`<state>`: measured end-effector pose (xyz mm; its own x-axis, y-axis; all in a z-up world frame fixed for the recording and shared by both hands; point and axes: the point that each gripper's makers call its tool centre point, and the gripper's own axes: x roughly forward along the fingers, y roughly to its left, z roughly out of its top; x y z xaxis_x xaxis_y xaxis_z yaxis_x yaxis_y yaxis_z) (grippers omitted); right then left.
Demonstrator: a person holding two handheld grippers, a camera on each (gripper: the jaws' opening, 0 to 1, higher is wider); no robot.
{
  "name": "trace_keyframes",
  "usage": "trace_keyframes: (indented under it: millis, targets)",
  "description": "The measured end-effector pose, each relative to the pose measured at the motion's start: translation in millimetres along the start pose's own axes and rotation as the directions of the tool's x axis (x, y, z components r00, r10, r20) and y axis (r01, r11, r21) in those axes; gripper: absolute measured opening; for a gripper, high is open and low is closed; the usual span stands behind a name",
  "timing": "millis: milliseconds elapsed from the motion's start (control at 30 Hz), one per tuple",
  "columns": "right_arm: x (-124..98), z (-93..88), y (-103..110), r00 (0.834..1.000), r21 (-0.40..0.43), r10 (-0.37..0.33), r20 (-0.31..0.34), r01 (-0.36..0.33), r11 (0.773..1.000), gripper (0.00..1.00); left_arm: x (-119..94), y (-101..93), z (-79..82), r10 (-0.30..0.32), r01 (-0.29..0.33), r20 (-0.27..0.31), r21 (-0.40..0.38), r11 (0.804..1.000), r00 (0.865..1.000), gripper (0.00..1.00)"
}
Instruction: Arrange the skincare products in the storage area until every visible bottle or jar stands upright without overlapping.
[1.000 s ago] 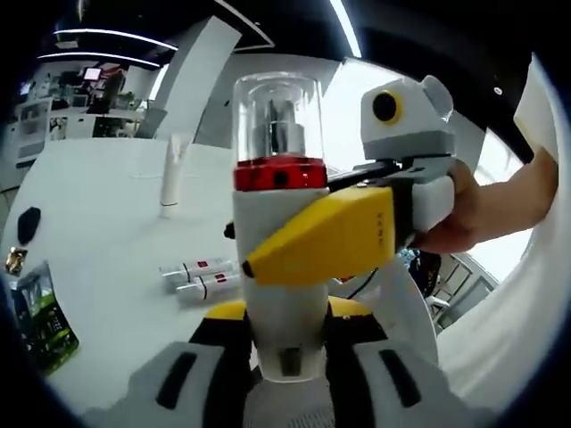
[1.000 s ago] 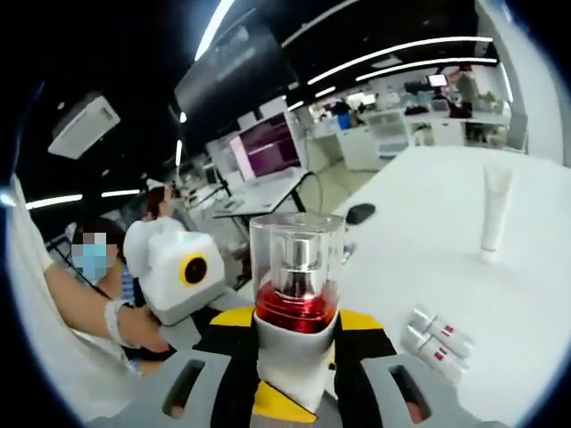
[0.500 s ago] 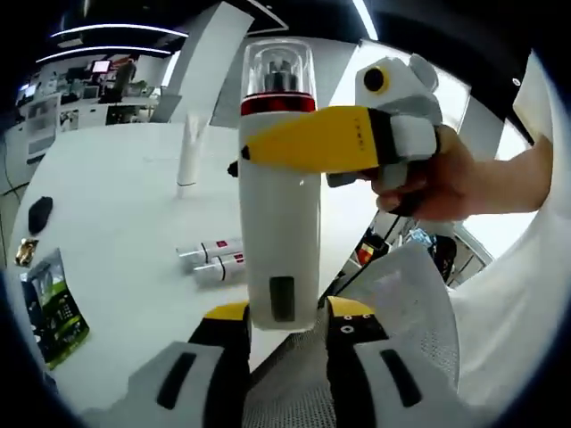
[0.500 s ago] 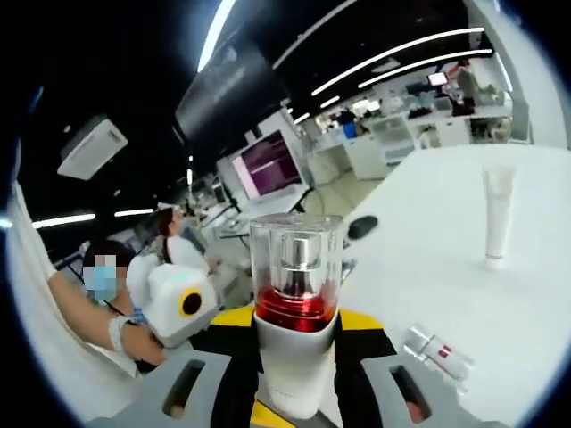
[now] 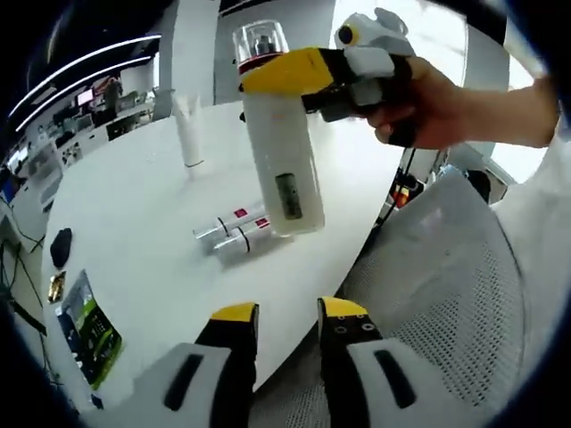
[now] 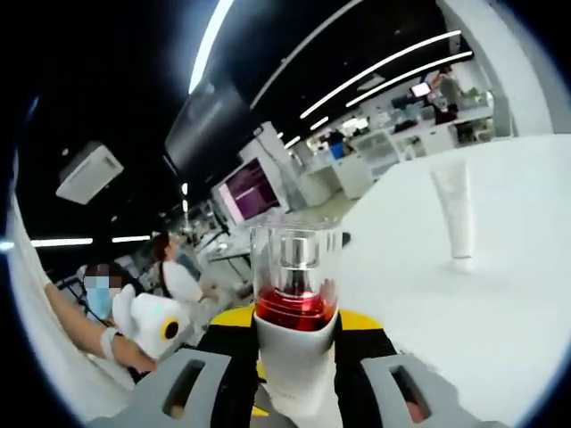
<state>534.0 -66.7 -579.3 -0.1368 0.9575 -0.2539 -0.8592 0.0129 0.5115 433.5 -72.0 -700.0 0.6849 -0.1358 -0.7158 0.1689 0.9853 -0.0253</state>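
A white pump bottle (image 5: 281,169) with a red ring and a clear cap hangs tilted above the white table (image 5: 134,196). My right gripper (image 5: 268,76) is shut on its neck, a person's hand behind it. In the right gripper view the same bottle (image 6: 294,303) rises between the jaws of my right gripper (image 6: 294,332). My left gripper (image 5: 290,312) stands open below the bottle, with nothing between its yellow tips. It also shows as the left gripper (image 6: 161,325) at lower left. Two small tubes (image 5: 234,230) lie side by side on the table. A white tube (image 5: 189,134) stands upright farther back, the same white tube (image 6: 455,209).
A black mouse (image 5: 61,247) and a green packet (image 5: 89,328) lie near the table's left edge. A grey mesh chair (image 5: 437,276) stands off the table's near edge under the left gripper. Desks, monitors and people fill the room behind.
The bottle's base has come out from between my left jaws. The right gripper has carried it up and away over the table, and the left gripper has drawn back.
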Motion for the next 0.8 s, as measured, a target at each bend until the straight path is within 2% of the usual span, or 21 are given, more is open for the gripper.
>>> trace_keyframes:
  millis: [33, 100, 167, 300, 367, 433, 800]
  targets:
    - [-1.2, 0.6, -1.3, 1.000, 0.001, -0.002, 0.003, 0.002, 1.000, 0.28, 0.5, 4.3, -4.0, 0.032, -0.032, -0.021, -0.002, 0.999, 0.999, 0.11]
    - [-5.8, 4.3, -7.5, 1.000, 0.000, -0.011, 0.013, 0.011, 1.000, 0.28, 0.5, 10.9, -5.4, 0.074, -0.072, -0.028, 0.047, 0.996, 0.997, 0.05]
    - [-9.8, 8.4, -13.7, 0.999, 0.001, -0.022, 0.025, 0.022, 1.000, 0.28, 0.1, 14.0, -5.9, 0.095, -0.095, -0.029, 0.005, 0.995, 0.995, 0.10]
    - [-17.4, 14.7, -26.5, 0.998, 0.006, -0.050, 0.047, 0.050, 0.999, 0.28, 0.3, 20.8, -7.0, 0.136, -0.136, -0.031, 0.006, 0.991, 0.990, 0.13]
    - [-20.1, 16.0, -38.9, 0.996, 0.013, -0.067, 0.051, 0.066, 0.998, 0.28, 2.7, 21.2, -12.6, 0.146, -0.145, -0.056, 0.024, 0.989, 0.988, 0.13]
    - [-20.6, 15.8, -46.5, 0.995, 0.014, -0.085, 0.049, 0.084, 0.996, 0.28, 7.1, 20.9, -24.3, 0.137, -0.134, -0.111, 0.030, 0.990, 0.984, 0.13]
    - [-16.5, 30.4, -90.2, 0.987, 0.012, -0.153, 0.055, 0.153, 0.988, 0.28, 7.7, 19.5, -32.4, 0.127, -0.124, -0.155, 0.028, 0.992, 0.980, 0.12]
